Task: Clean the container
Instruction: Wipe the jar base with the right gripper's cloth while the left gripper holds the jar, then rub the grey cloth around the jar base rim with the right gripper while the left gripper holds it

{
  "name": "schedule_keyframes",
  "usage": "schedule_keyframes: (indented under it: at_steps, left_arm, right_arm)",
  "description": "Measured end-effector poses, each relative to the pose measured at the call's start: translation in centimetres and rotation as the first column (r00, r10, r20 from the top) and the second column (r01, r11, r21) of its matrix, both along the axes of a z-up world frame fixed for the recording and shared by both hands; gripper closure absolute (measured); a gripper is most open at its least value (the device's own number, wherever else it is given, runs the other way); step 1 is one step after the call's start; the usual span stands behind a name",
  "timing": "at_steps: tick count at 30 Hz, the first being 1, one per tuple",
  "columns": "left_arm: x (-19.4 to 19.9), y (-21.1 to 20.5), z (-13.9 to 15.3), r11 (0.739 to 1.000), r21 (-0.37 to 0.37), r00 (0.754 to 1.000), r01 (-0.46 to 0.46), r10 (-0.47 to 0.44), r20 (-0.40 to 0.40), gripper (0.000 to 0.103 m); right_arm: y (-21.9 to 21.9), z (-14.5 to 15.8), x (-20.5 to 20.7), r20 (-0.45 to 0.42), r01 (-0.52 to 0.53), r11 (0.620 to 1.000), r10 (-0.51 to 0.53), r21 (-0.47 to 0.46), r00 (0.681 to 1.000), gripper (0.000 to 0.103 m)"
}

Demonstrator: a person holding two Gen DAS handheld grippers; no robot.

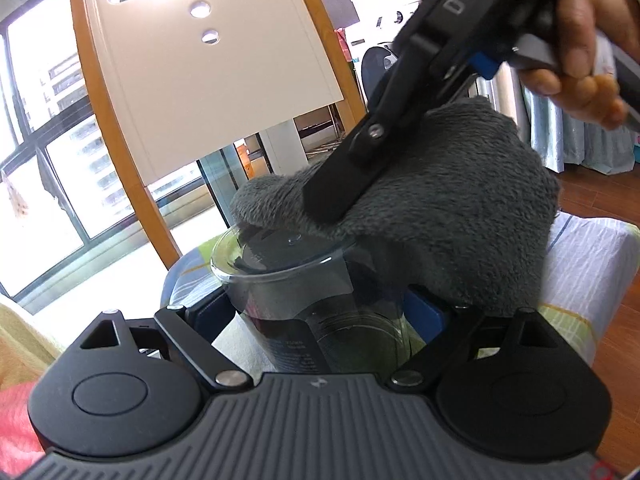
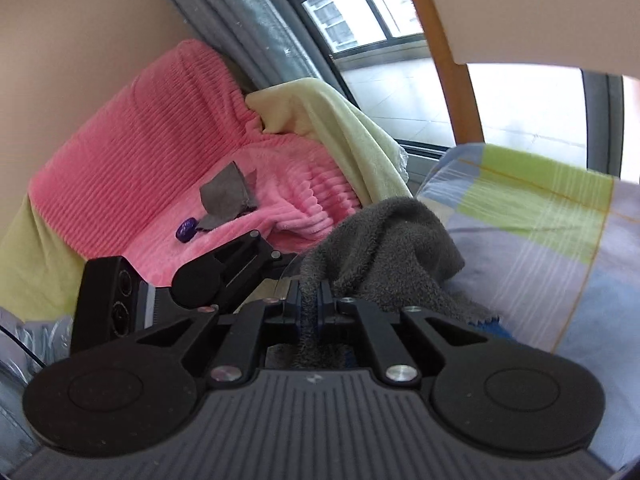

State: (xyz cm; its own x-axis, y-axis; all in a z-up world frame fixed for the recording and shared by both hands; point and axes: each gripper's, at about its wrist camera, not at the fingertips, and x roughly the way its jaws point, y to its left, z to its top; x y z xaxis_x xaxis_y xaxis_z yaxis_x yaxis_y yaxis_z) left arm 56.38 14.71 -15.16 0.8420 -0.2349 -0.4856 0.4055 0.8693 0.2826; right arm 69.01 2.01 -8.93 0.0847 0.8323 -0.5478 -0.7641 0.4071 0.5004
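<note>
A clear glass beaker (image 1: 316,304) with printed markings stands between the fingers of my left gripper (image 1: 320,312), which is shut on its body. My right gripper (image 1: 332,196) comes in from the upper right and is shut on a grey fluffy cloth (image 1: 452,204). The cloth drapes over the beaker's right rim and side. In the right wrist view the right gripper (image 2: 310,300) pinches the grey cloth (image 2: 384,240), and the beaker rim (image 2: 292,270) barely shows behind it. The left gripper's body (image 2: 216,276) shows at the left.
The beaker stands on a surface covered with a blue, green and white striped cloth (image 2: 540,232). A wooden chair back with a white panel (image 1: 216,80) rises behind it. A pink blanket (image 2: 160,152) with a small grey rag (image 2: 228,196) lies to the left.
</note>
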Motion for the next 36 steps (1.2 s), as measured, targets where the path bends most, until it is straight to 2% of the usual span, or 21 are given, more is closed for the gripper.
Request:
schedule_keyframes:
  at_steps: [3,12,16,21,24,27,33,36]
  left_arm:
    - [0.1,0.0,0.1,1.0,0.002,1.0,0.0,0.0,0.0,0.012]
    - [0.5,0.0,0.4,1.0,0.004,1.0,-0.016,0.016,0.004,0.013]
    - [1.0,0.3,0.7,0.999,-0.021,0.999,-0.034,0.034,0.002,0.013]
    - [1.0,0.3,0.7,1.0,-0.01,1.0,-0.02,0.02,0.013,0.012]
    - [1.0,-0.1,0.6,1.0,0.014,1.0,-0.002,0.002,0.009,0.013]
    - [1.2,-0.2,0.6,1.0,0.027,1.0,0.001,-0.001,0.004,0.013]
    - [1.4,-0.4,0.8,0.999,0.042,1.0,0.009,-0.009,0.014,0.013]
    - [1.5,-0.6,1.0,0.999,0.051,1.0,0.014,-0.016,0.021,0.013]
  right_arm:
    - [0.3,-0.4,0.5,0.025,-0.01,0.999,0.009,0.03,1.0,0.102]
    - [1.6,-1.5,0.4,0.183,0.052,0.992,-0.073,0.117,0.98,0.102]
    - [1.4,-2.6,0.7,0.115,0.14,0.968,-0.166,0.209,0.979,0.101]
    - [0.3,-1.8,0.6,0.062,0.204,0.958,-0.22,0.199,0.973,0.099]
    - [-0.5,0.4,0.3,0.114,0.154,0.975,-0.174,0.163,0.978,0.096]
    - [-1.3,2.3,-0.2,0.114,0.035,0.99,-0.051,0.134,0.992,0.096]
    - [-1.2,2.6,-1.2,0.044,-0.125,0.987,0.121,0.101,0.992,0.096]
    - [-0.9,0.6,-0.4,-0.032,-0.125,0.987,0.129,0.103,0.991,0.097]
